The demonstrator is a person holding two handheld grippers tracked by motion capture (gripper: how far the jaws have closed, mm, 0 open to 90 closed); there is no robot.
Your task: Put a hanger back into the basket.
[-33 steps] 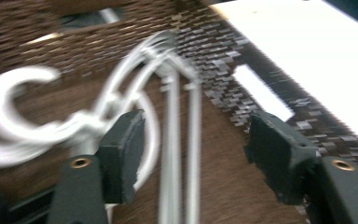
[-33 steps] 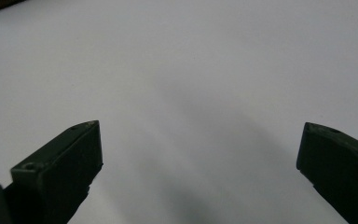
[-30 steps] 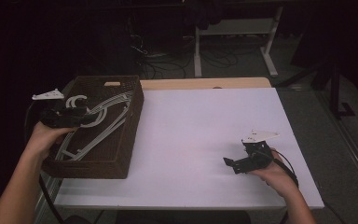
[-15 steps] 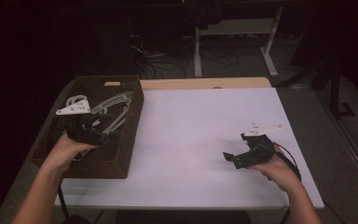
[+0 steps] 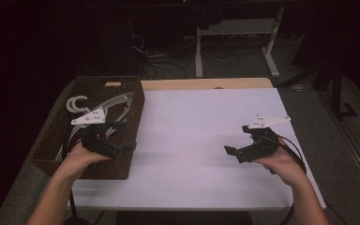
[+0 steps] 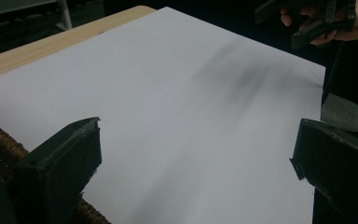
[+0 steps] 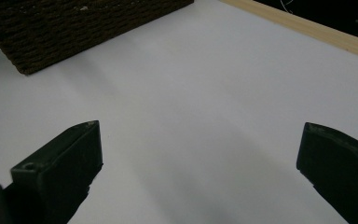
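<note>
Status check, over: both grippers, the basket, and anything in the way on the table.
Left gripper open, empty, over the basket's right rim. Right gripper open, empty, above the white sheet. Wicker basket at table's left, white hangers inside. Nothing between the grippers.

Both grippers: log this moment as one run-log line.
left gripper: jaws open, empty, over the basket near edge | right gripper: jaws open, empty, above the white sheet | hangers: in basket
</note>
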